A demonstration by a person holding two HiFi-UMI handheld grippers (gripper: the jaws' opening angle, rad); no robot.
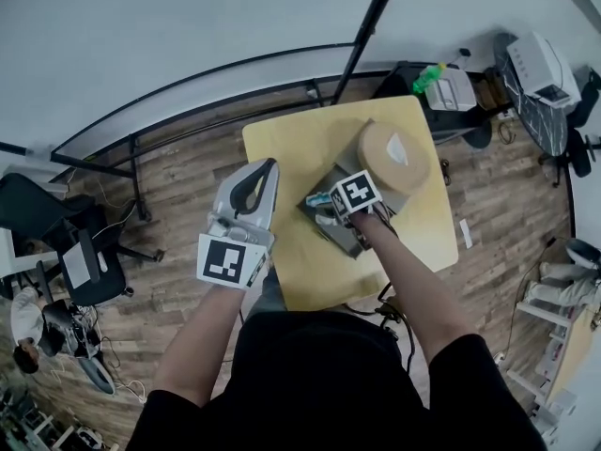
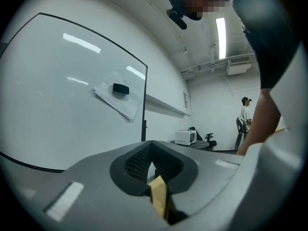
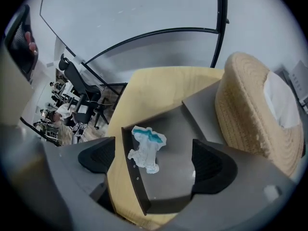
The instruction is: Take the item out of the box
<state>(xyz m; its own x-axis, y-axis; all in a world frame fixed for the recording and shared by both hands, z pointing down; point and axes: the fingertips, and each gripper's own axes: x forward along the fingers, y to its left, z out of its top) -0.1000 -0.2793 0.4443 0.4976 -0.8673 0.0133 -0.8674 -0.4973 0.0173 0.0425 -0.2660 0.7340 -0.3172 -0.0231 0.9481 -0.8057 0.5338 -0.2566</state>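
A shallow grey box [image 3: 179, 129] lies open on the yellow table [image 3: 144, 88]. Inside it rests a small crumpled white item with a teal end [image 3: 146, 149], close to the box's left wall. My right gripper [image 3: 155, 160] hangs just above the box, open, its dark pads [image 3: 98, 155] standing either side of the item without touching it. In the head view the right gripper [image 1: 343, 212] is over the box [image 1: 340, 241]. My left gripper [image 1: 269, 167] is raised off the table's left side, shut and empty. It points at a white wall in the left gripper view [image 2: 153, 163].
A woven basket [image 3: 255, 114] with a white sheet [image 3: 281, 100] on it stands right behind the box. A black stand pole [image 1: 368, 26] and rail frame run behind the table. Office chairs [image 1: 56, 233] and a person [image 1: 28, 327] are at the left, a printer [image 1: 540, 64] at the right.
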